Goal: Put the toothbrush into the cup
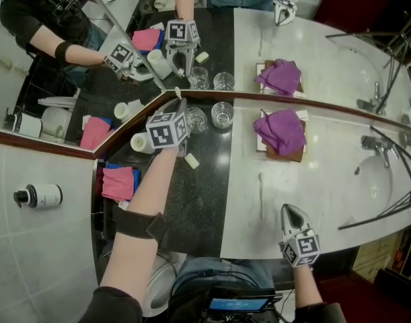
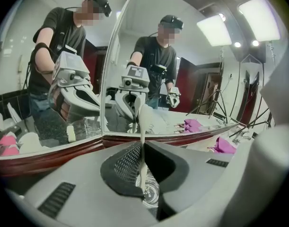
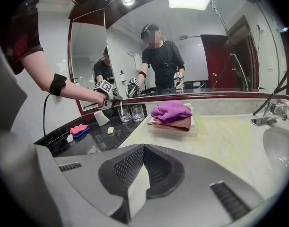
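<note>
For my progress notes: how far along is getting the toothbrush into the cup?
Done: the left gripper has its fingers shut on the white toothbrush, held upright. In hand: it hangs over the left glass cup. Left: lowering it in and letting go. The right gripper is shut and empty.

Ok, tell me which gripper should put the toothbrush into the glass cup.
Left. The left gripper is shut on the toothbrush and hangs over the glass cup by the mirror. The right gripper sits shut and empty at the counter's front edge, far from that cup.
</note>
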Demonstrator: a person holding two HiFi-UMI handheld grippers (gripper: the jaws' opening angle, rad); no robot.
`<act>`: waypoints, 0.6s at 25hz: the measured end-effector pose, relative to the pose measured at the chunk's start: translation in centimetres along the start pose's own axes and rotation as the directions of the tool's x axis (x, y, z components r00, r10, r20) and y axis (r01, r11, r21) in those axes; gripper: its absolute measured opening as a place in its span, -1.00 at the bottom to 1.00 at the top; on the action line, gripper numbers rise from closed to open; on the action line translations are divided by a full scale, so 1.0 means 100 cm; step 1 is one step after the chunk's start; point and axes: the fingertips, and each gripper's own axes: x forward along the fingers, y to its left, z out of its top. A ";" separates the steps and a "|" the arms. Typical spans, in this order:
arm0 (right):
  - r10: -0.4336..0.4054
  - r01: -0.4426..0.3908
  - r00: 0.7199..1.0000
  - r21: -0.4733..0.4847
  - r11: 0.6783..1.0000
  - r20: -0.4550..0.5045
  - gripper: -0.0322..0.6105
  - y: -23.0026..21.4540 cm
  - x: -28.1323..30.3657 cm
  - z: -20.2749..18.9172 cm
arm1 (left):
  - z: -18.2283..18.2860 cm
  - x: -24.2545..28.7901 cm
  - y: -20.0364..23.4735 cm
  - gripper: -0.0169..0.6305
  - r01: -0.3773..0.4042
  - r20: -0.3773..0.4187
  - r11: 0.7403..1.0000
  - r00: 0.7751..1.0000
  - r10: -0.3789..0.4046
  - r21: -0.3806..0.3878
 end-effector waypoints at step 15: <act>0.036 -0.035 0.998 -0.006 0.999 0.053 -0.84 0.001 -0.010 0.026 | 0.049 -0.085 -0.042 -0.92 -0.021 0.115 0.995 0.993 0.009 0.095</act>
